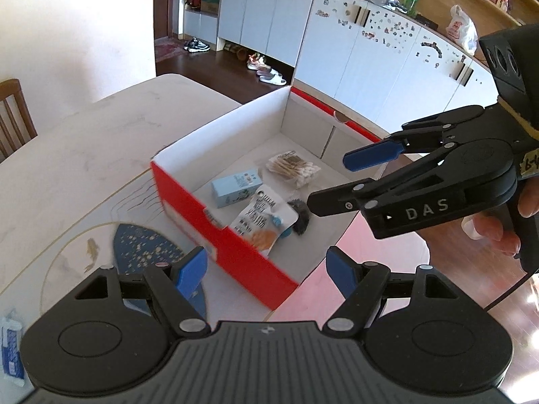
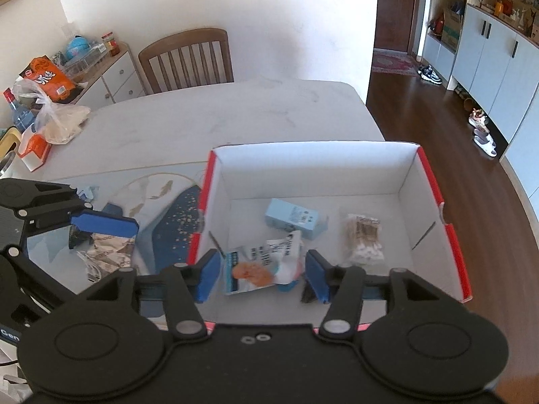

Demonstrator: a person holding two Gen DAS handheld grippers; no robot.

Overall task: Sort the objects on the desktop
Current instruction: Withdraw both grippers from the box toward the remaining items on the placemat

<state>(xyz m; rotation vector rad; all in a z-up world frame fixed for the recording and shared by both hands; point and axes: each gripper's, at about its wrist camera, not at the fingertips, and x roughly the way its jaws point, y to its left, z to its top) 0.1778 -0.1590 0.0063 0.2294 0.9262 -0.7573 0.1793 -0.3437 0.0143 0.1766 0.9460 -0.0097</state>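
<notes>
A red box with a white inside (image 1: pixel 235 252) (image 2: pixel 434 175) stands on the table. In it lie a light blue carton (image 1: pixel 235 185) (image 2: pixel 291 219), a bag of cotton swabs (image 1: pixel 293 168) (image 2: pixel 363 239), a white snack packet (image 1: pixel 259 222) (image 2: pixel 259 262) and a dark fuzzy item (image 1: pixel 299 219). My right gripper (image 2: pixel 262 274) is open and empty, above the box's near part over the snack packet; it also shows in the left wrist view (image 1: pixel 331 181). My left gripper (image 1: pixel 266 272) is open and empty, outside the box's red side.
Left of the box a dark blue patterned mat (image 2: pixel 175 225) (image 1: pixel 145 245), a silvery wrapper (image 2: pixel 107 249) and a small black item (image 2: pixel 79 237) lie on the table. A blue-white packet (image 1: pixel 11 346) sits at the near left. A chair (image 2: pixel 188 60) stands behind the table.
</notes>
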